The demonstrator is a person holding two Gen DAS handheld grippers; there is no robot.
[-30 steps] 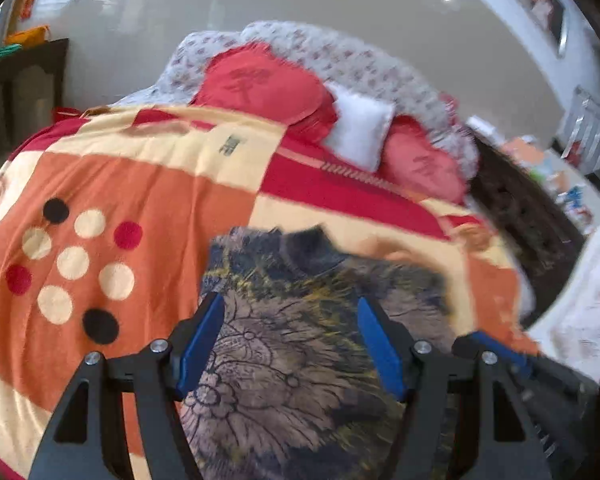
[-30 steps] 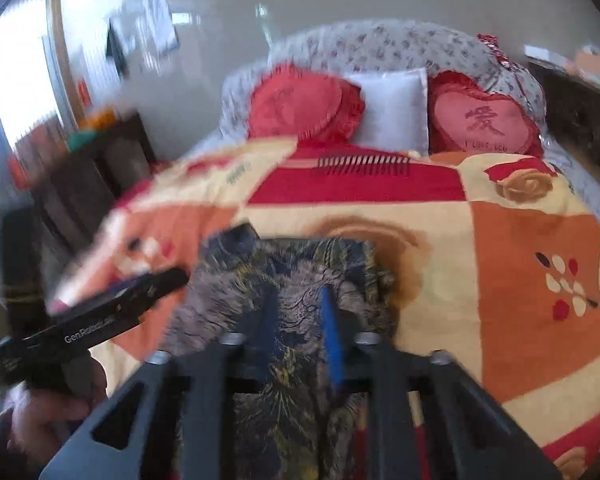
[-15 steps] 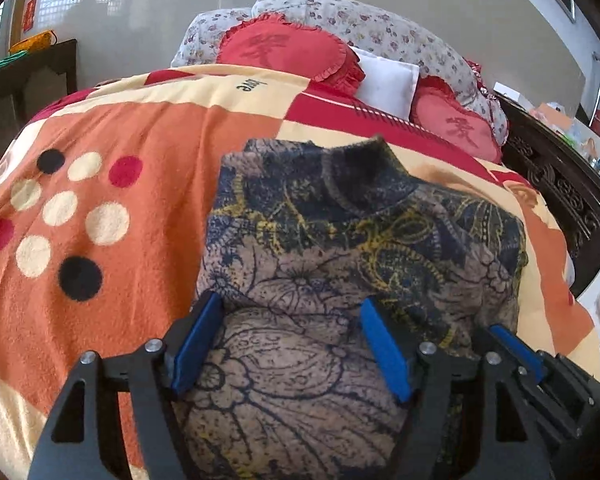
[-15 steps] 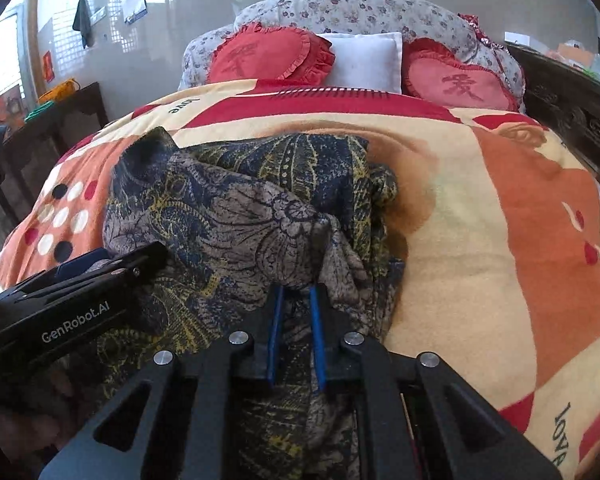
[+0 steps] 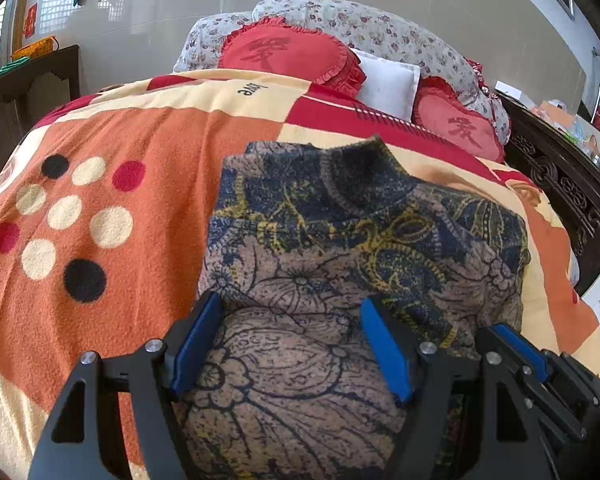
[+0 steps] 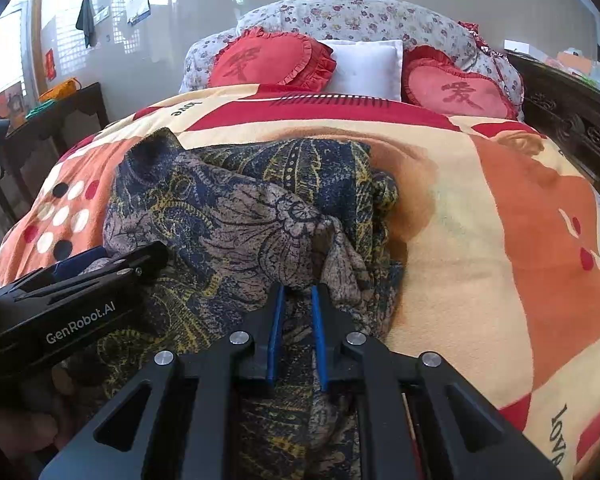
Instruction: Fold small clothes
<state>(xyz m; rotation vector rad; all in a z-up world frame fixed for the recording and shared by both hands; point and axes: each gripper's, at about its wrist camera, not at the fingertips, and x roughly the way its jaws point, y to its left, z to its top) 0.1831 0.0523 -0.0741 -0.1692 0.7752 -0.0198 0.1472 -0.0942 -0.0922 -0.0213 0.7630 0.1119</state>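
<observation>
Bed with orange-red patterned blanket (image 5: 148, 152), heart cushions (image 6: 272, 60) at headboard, dark side table (image 6: 60, 116) by window. Paisley garment (image 5: 340, 240) lies mid-blanket. Left gripper (image 5: 288, 340) spread over it; right gripper (image 6: 298, 300) pinches a fabric fold, seen only from right wrist.

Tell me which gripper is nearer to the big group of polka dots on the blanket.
Left. The left gripper sits over the patterned top just beside the polka dots; the right gripper grips the top's far side.
</observation>
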